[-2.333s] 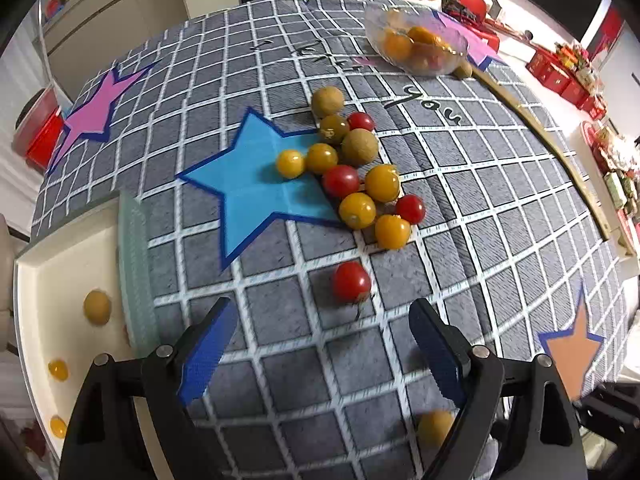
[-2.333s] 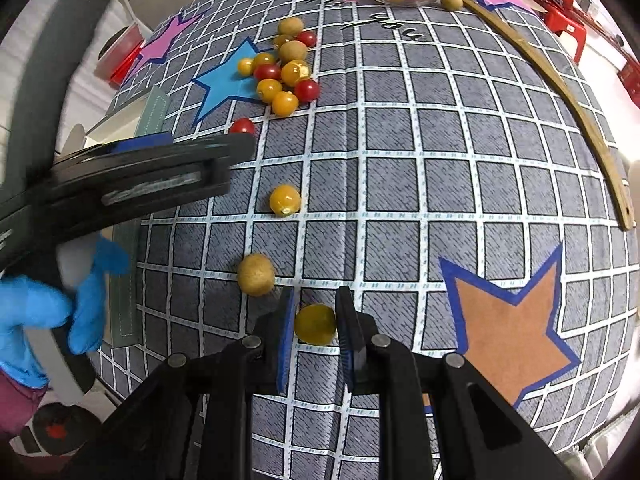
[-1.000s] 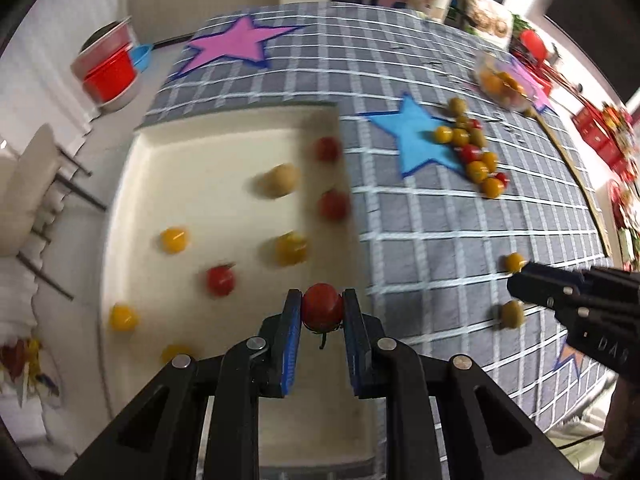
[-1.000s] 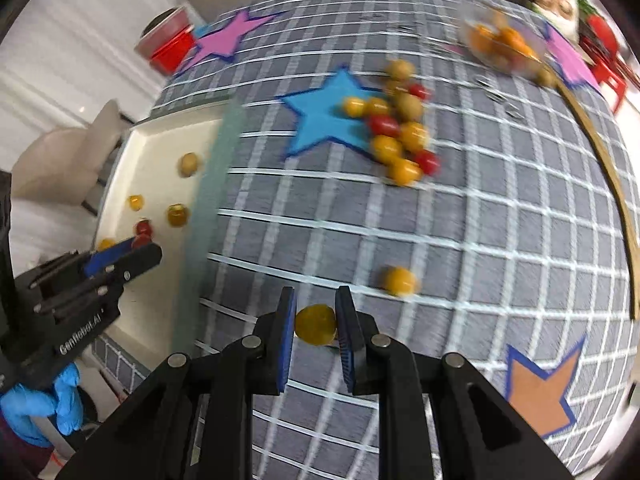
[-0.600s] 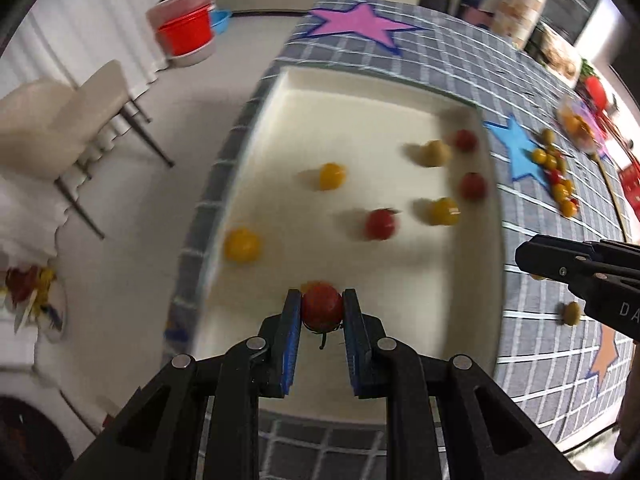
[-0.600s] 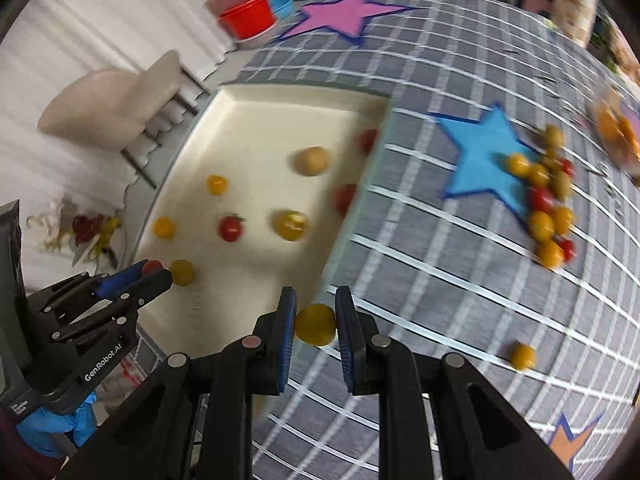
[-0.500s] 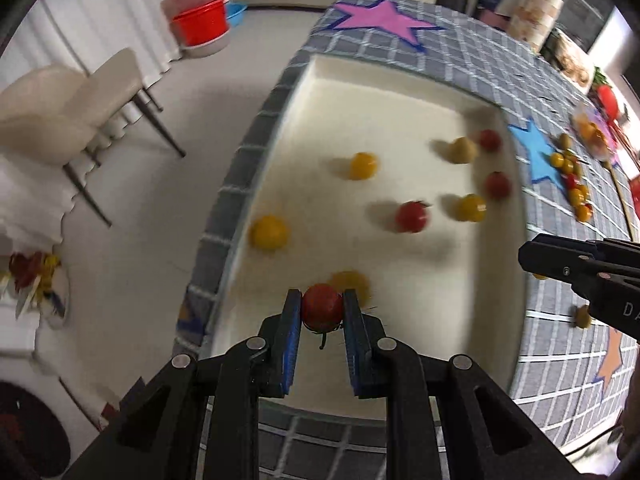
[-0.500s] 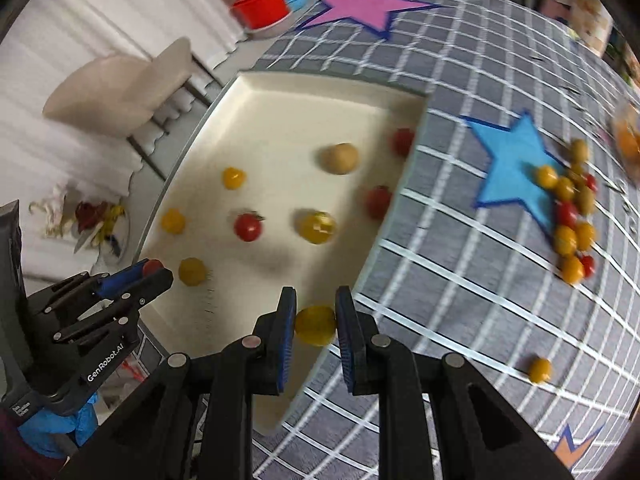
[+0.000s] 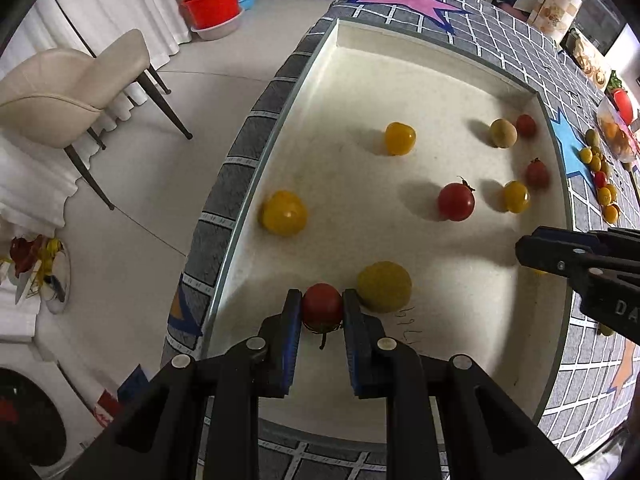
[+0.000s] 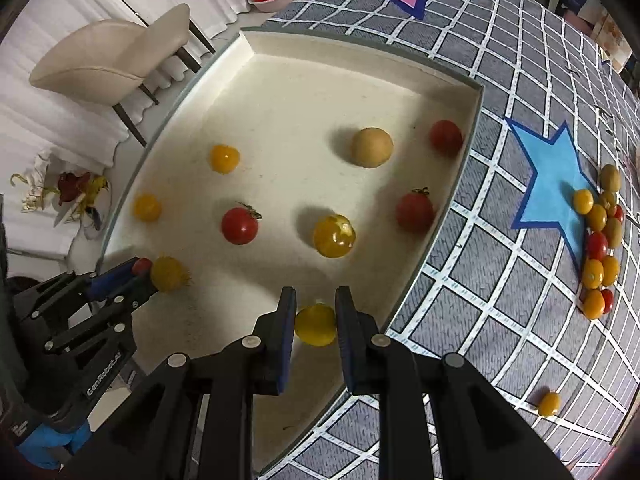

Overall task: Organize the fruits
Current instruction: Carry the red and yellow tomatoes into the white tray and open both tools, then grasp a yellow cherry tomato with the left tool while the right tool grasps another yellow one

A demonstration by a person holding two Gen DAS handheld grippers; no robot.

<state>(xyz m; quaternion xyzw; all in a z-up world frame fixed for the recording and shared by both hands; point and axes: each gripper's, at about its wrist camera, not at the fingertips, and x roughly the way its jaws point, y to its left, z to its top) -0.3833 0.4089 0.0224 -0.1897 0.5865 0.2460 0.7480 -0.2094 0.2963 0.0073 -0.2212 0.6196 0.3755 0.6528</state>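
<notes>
My left gripper [image 9: 321, 322] is shut on a red cherry tomato [image 9: 322, 306] and holds it over the near left corner of the cream tray [image 9: 432, 60]. It also shows in the right wrist view [image 10: 138, 270]. My right gripper [image 10: 316, 322] is shut on a yellow cherry tomato [image 10: 315, 325] over the tray's near right part [image 10: 360, 52]; it shows in the left wrist view [image 9: 524, 248]. Several red, yellow and brownish fruits lie spread in the tray, among them a red tomato [image 10: 239, 225] and a yellow one [image 10: 334, 236].
A cluster of several fruits [image 10: 598, 240] lies beside the blue star [image 10: 550, 184] on the grey checked tablecloth. One loose yellow fruit [image 10: 549, 404] lies near the front edge. A beige chair [image 9: 60, 92] and red tubs [image 9: 212, 8] stand on the floor to the left.
Both grippers, each holding its tomato, have moved from the tablecloth to the left over the tray and come lower and closer to it. The jaws have stayed shut.
</notes>
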